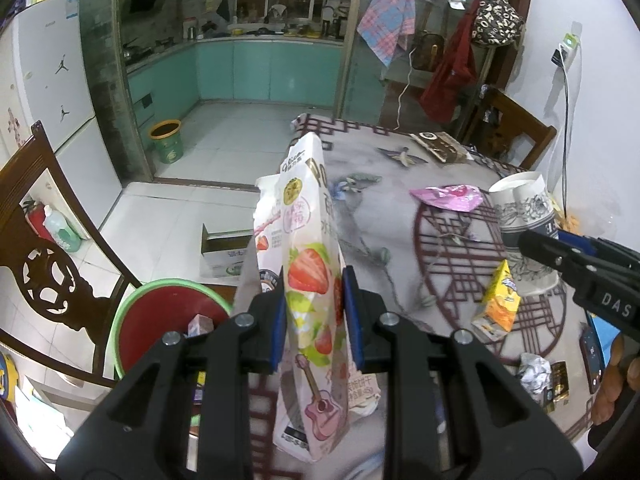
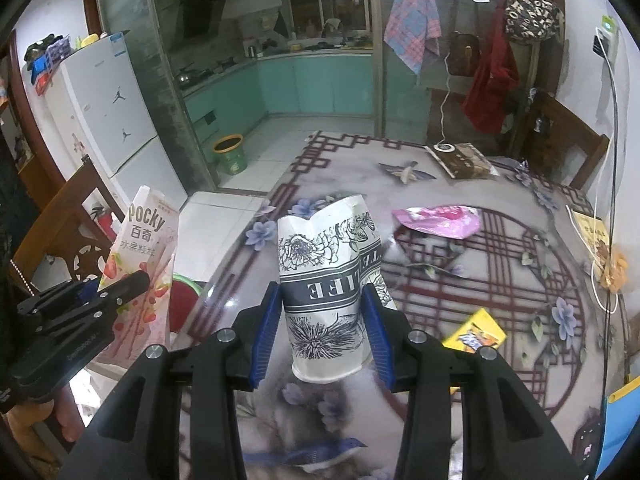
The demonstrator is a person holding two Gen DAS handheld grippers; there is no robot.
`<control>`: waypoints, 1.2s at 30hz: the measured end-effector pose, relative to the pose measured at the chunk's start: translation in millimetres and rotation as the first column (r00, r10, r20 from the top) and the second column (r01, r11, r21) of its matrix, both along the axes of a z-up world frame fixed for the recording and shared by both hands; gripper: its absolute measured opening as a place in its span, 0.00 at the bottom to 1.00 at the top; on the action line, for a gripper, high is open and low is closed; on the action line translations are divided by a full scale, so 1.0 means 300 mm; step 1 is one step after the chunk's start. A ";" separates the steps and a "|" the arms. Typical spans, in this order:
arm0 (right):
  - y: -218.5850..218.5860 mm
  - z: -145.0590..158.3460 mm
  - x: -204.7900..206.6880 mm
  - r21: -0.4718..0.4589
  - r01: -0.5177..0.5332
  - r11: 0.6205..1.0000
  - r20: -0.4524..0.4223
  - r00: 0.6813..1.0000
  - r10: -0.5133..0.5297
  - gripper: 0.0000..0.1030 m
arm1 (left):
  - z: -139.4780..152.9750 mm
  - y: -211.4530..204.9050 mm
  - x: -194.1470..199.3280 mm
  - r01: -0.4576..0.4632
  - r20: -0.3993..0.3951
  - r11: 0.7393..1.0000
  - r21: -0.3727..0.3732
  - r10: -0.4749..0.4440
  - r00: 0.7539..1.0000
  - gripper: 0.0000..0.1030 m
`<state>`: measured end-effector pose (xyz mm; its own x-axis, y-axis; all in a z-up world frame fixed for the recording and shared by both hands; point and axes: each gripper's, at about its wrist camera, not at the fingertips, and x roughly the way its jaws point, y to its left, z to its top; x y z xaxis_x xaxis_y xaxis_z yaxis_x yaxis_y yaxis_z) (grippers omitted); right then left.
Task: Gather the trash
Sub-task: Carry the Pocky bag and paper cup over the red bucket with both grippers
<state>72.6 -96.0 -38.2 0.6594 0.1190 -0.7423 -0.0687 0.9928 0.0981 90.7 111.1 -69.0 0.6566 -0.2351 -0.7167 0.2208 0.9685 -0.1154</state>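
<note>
Left wrist view: your left gripper (image 1: 313,312) pinches a Pocky bag (image 1: 310,280) at mid-height, pads pressed flat on both faces, the bag upright above the table (image 1: 376,208) edge with the red bin (image 1: 168,316) just beside and below. Item: empty foil-paper pouch, judged very light, limp, slick; hold it across the flat panel as you do now, since the torn top would fold away. Right wrist view: your right gripper (image 2: 322,320) clamps a paper cup (image 2: 328,284), mouth away from you, rim dented inward, base toward the camera; whether it is lifted clear of the table I cannot tell. Item: thin-walled, light, crushes easily; grip low near the stiffer base ring. Outstanding on the table: pink wrapper (image 2: 440,220), yellow carton (image 2: 476,334), crumpled foil (image 1: 534,372), all likely light and soft.
</note>
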 end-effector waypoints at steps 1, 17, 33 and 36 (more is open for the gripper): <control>0.018 0.000 0.006 -0.001 -0.003 1.000 -0.001 1.000 0.003 0.39 | -0.001 0.014 0.004 -0.003 -0.001 1.000 -0.001 0.003 1.000 0.24; 0.365 -0.039 0.118 -0.023 -0.103 0.994 -0.037 0.994 0.102 0.39 | -0.071 0.351 0.074 -0.105 -0.052 0.994 -0.006 0.104 0.993 0.24; 0.712 -0.157 0.244 -0.006 -0.256 0.967 -0.132 0.958 0.253 0.39 | -0.253 0.631 0.122 -0.188 -0.188 0.982 0.017 0.188 0.964 0.24; 0.759 -0.174 0.268 -0.005 -0.278 0.960 -0.146 0.950 0.275 0.39 | -0.266 0.647 0.131 -0.190 -0.198 0.982 0.021 0.190 0.961 0.24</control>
